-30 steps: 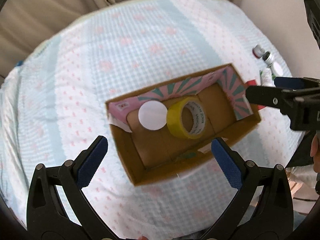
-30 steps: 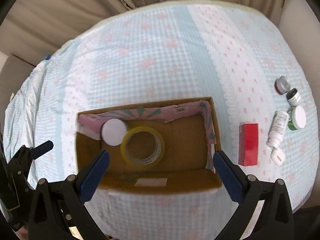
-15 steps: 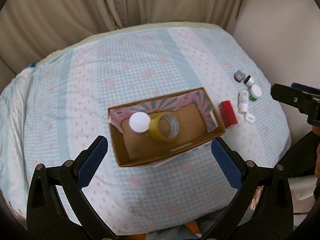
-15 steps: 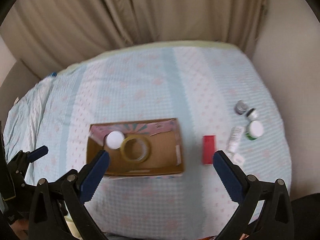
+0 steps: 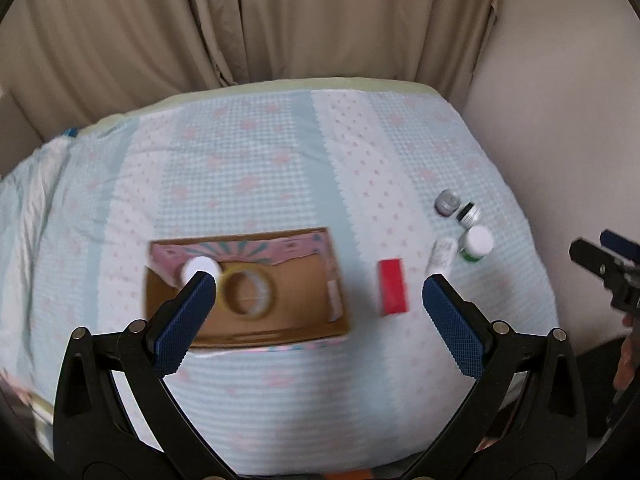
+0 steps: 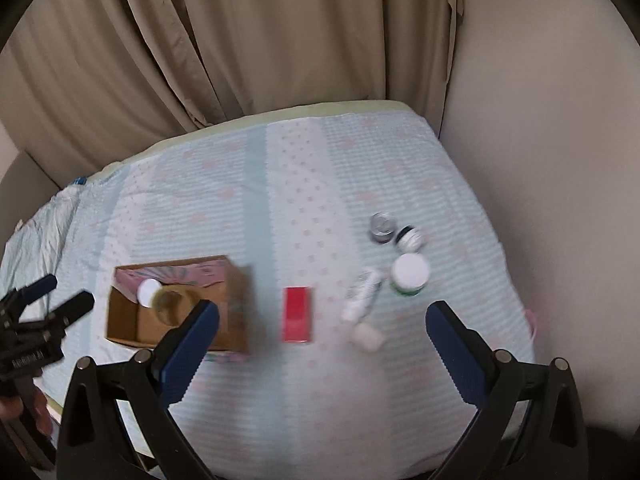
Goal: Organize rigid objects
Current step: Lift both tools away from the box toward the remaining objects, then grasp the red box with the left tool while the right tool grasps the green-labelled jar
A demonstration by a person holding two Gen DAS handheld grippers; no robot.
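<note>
Count: one cardboard box [image 5: 280, 312] on the bed [image 5: 280, 168], holding one yellow tape roll [image 5: 246, 292] and one white-capped jar [image 5: 200, 268]. Outside, right of it: one red box [image 6: 297, 314], one white tube [image 6: 362, 290], three small jars [image 6: 410, 274]. Left gripper [image 5: 316, 304] and right gripper [image 6: 320, 330] both spread wide, empty, raised above the bed.

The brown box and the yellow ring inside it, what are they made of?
The box looks like matte brown cardboard, with printed pink paper on its walls. The yellow ring is probably a glossy plastic tape roll, though the picture is blurry.
</note>
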